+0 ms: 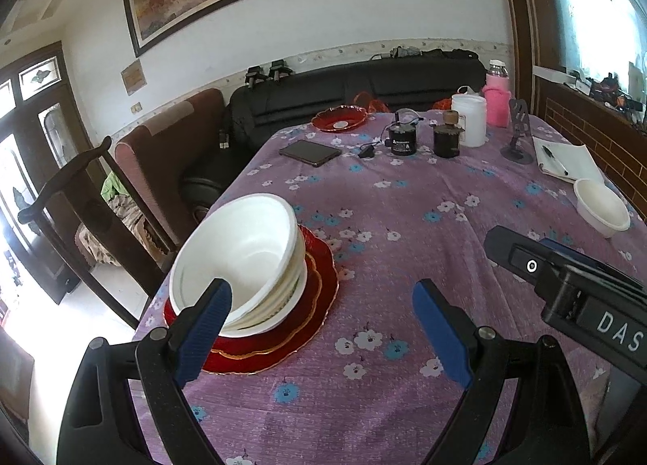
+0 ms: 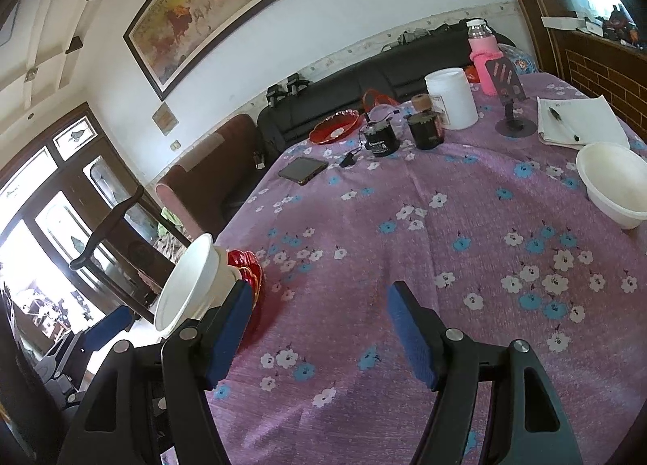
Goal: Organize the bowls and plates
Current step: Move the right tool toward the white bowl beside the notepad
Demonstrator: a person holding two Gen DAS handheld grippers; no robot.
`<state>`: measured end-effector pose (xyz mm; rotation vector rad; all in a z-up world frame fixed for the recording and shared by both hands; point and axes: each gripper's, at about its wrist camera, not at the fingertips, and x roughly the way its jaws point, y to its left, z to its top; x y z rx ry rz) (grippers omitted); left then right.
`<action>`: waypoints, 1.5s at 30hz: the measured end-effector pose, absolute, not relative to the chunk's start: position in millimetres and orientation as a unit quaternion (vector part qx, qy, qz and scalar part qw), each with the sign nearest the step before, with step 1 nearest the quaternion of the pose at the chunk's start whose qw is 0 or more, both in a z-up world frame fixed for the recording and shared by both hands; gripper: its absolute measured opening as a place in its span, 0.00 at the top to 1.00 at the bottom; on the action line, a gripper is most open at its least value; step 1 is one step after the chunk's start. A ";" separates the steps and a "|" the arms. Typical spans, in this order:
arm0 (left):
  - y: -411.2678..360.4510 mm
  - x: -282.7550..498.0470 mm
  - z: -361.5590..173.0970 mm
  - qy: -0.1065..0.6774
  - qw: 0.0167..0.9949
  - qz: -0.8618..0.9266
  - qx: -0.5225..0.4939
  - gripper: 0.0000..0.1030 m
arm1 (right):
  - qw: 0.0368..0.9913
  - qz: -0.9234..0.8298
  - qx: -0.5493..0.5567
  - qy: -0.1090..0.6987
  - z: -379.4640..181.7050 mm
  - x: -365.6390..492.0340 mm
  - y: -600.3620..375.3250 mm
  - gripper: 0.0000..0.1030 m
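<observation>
A stack of white bowls (image 1: 242, 263) sits on stacked red plates (image 1: 307, 303) at the table's left edge; it also shows in the right wrist view (image 2: 194, 279). My left gripper (image 1: 323, 327) is open and empty, its left finger just in front of the stack. My right gripper (image 2: 319, 327) is open and empty over bare cloth, to the right of the stack; its body shows in the left wrist view (image 1: 566, 287). A single white bowl (image 2: 614, 182) stands at the right; it also shows in the left wrist view (image 1: 602, 206). Another red plate (image 1: 339, 119) lies at the far side.
On the purple flowered tablecloth (image 1: 404, 222) at the far end lie a phone (image 1: 309, 151), two dark jars (image 1: 404, 137), a white canister (image 1: 469, 119), a pink bottle (image 1: 497, 101), a phone stand (image 1: 517, 133) and a notebook with pen (image 1: 566, 159). A chair (image 1: 81, 198) and sofa stand left.
</observation>
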<state>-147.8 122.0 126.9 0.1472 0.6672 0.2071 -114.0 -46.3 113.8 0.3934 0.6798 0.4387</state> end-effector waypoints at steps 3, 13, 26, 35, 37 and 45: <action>121.9 -144.6 123.8 0.331 0.936 0.099 0.072 0.12 | 0.899 0.211 0.191 0.333 110.8 -111.7 -46.1 0.28; 118.4 -140.1 116.9 0.339 0.935 0.081 0.061 0.12 | 0.894 0.203 0.198 0.345 98.6 -104.2 -51.1 0.28; 89.0 -143.6 117.7 0.312 0.945 0.020 0.092 0.12 | 0.894 0.199 0.209 0.344 97.3 -102.5 -62.4 0.28; 104.1 -135.5 111.4 0.327 0.945 0.009 0.016 0.12 | 0.899 0.181 0.220 0.334 100.7 -105.9 -85.7 0.28; 100.1 -132.4 111.2 0.339 0.940 0.013 0.029 0.12 | 0.901 0.173 0.218 0.333 101.6 -107.4 -93.4 0.28; 84.5 -120.0 121.1 0.360 0.931 -0.008 0.055 0.12 | 0.919 0.120 0.187 0.325 114.5 -117.5 -154.9 0.28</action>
